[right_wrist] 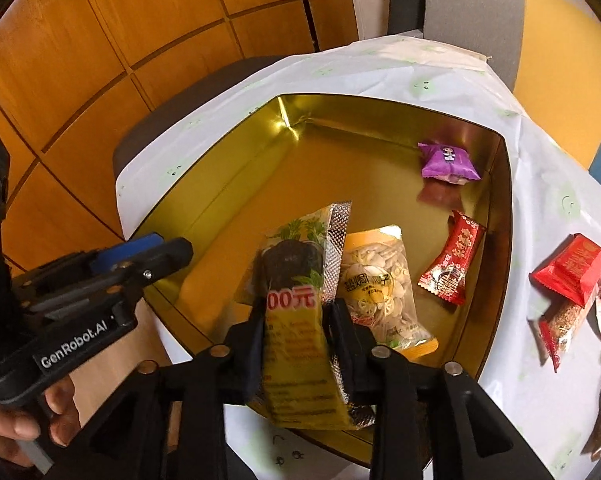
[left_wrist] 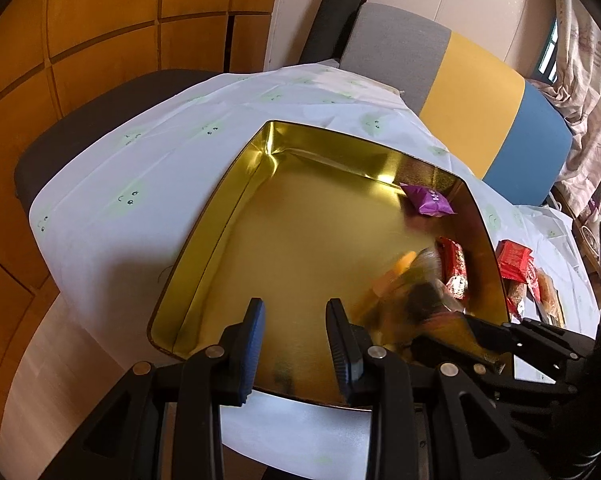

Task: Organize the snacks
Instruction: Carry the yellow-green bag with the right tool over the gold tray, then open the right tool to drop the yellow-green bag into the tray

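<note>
Nearest us, our right tongs (right_wrist: pixel 296 344) stand with their black pads against a crinkly yellow foil packet (right_wrist: pixel 296 320), tilted above the near edge of the shiny gold tin (right_wrist: pixel 228 184); whether they clamp it we cannot tell. Our left tongs (left_wrist: pixel 296 344), blue-padded, angle down over the tin's near edge, nearly together and holding nothing, a hand (right_wrist: pixel 24 420) gripping their handle. Farther in, on the tin's smooth floor, lie a clear seed pouch (right_wrist: pixel 380 300), a glossy red sweet (right_wrist: pixel 452 264) and a purple pillow pack (right_wrist: pixel 448 162); more red wrappers (right_wrist: pixel 572 272) sit on the cloth-covered desk (right_wrist: pixel 540 160).
</note>
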Demonstrator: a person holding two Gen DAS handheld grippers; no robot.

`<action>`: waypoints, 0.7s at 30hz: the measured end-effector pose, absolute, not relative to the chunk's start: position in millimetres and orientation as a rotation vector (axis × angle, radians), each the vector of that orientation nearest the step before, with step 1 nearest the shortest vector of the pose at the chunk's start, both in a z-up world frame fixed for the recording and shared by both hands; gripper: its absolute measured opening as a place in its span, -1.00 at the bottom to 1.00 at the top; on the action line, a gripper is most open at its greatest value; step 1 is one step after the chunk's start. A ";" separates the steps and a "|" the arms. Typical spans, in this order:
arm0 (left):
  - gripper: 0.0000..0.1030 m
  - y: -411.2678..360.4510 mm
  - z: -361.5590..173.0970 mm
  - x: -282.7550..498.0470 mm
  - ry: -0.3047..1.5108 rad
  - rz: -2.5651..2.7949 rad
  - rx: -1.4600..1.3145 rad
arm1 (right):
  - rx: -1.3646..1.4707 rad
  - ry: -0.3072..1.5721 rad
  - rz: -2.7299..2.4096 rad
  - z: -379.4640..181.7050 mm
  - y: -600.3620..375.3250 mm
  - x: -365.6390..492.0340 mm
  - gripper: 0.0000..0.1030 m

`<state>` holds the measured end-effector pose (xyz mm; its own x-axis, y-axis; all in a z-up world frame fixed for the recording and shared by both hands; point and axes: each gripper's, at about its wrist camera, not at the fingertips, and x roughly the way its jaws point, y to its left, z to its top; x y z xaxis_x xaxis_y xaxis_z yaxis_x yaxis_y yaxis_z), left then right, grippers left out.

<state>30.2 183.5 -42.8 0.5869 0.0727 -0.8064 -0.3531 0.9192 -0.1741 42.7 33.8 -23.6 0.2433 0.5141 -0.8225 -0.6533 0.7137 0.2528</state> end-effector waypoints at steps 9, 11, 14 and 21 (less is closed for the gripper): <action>-0.39 179.4 -39.4 28.8 0.905 0.252 -0.313 | -0.095 1.012 0.794 -9.2 13.9 39.6 -0.02; -0.39 179.2 -39.0 28.6 0.905 0.253 -0.318 | -0.072 1.005 0.782 -5.9 5.0 39.6 -0.02; -0.39 177.9 -38.2 28.4 0.904 0.253 -0.313 | -0.027 0.982 0.757 2.8 -19.6 39.2 -0.02; -0.39 173.0 -35.9 27.5 0.902 0.242 -0.302 | 0.019 0.966 0.625 7.2 -83.9 47.5 0.07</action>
